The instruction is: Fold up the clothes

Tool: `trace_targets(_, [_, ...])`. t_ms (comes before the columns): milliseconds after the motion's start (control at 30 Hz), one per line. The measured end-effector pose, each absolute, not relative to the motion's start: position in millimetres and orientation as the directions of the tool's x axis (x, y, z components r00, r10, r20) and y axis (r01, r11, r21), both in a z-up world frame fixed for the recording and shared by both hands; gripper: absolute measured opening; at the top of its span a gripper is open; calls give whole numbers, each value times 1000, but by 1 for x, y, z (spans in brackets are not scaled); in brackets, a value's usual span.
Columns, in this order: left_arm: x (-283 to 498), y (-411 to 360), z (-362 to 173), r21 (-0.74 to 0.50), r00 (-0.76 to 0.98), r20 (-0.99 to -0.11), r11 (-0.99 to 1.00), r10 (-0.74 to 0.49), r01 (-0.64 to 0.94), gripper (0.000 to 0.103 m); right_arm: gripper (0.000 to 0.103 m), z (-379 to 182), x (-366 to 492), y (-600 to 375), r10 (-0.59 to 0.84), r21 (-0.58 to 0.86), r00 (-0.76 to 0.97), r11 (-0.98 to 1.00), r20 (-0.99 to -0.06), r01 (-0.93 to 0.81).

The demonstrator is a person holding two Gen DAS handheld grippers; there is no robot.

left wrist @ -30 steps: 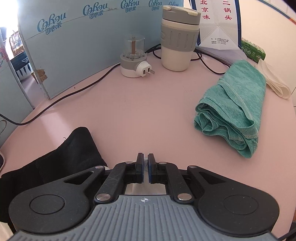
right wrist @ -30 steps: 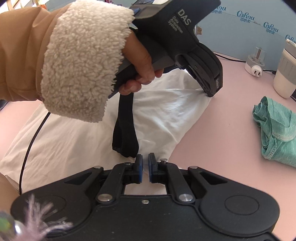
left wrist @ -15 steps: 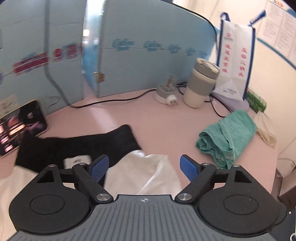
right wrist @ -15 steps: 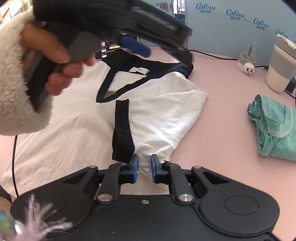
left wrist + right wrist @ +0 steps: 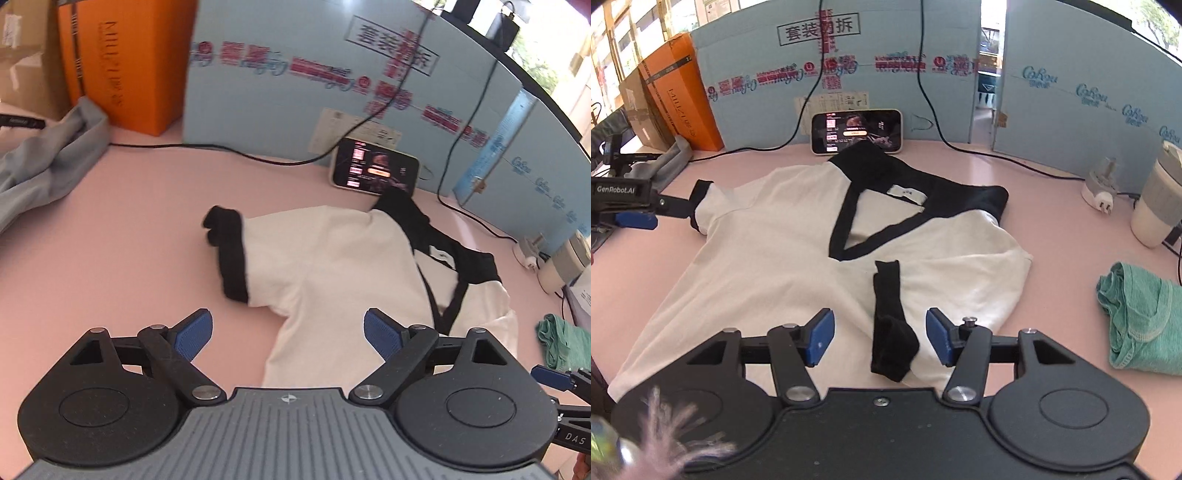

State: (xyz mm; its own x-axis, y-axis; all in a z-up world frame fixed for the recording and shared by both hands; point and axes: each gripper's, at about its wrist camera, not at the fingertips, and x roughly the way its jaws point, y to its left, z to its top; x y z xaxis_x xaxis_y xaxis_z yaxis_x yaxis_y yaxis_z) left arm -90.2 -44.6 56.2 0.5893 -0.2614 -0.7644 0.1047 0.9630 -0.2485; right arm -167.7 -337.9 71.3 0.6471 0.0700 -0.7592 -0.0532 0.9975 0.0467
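From the left wrist, the shirt (image 5: 332, 266) lies spread flat on the pink table (image 5: 147, 206) ahead of the left gripper (image 5: 288, 332), laid out so its parts can be turned in one by one, I judge. Its black-cuffed sleeve (image 5: 231, 258) sticks out ahead and to the left of the jaws, not yet folded in, while the body runs in between them and away to the right. The jaws stand wide and are opening, the blue pads (image 5: 194, 334) clear of the cloth, nothing pinched; this looks like a hand free to go for that sleeve. From the right wrist, the right gripper (image 5: 879, 339) hangs over the near part of the shirt (image 5: 775, 266), and the other sleeve's black cuff (image 5: 892, 325) lies folded in across the white body, directly between the jaws. That sleeve appears to have been laid where it belongs. The jaws are opening, about half spread, and the pads (image 5: 822, 336) stand apart from the cuff on both sides, so it is not held. The left gripper (image 5: 635, 219) shows far off to the left of the jaws, near the outstretched sleeve (image 5: 705, 206).
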Motion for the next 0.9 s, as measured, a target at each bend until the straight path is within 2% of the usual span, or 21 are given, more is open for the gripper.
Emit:
trace_targets(267, [-103, 0, 43, -279, 577, -778, 959, -250, 40, 89, 56, 82, -145, -296, 81, -12, 643, 990, -762, -138])
trace_targets(400, [-107, 14, 37, -307, 562, -783, 951, -267, 24, 89, 63, 86, -133, -279, 97, -9, 646, 987, -757, -158])
trace_targets(667, [-93, 16, 34, -477, 576, -717, 879, -393, 6, 89, 64, 95, -104, -247, 164, -7, 656, 968, -737, -250])
trace_targets(900, [-47, 3, 26, -432, 619, -727, 898, -296, -77, 89, 64, 77, -74, -232, 213, -2, 601, 942, -771, -337])
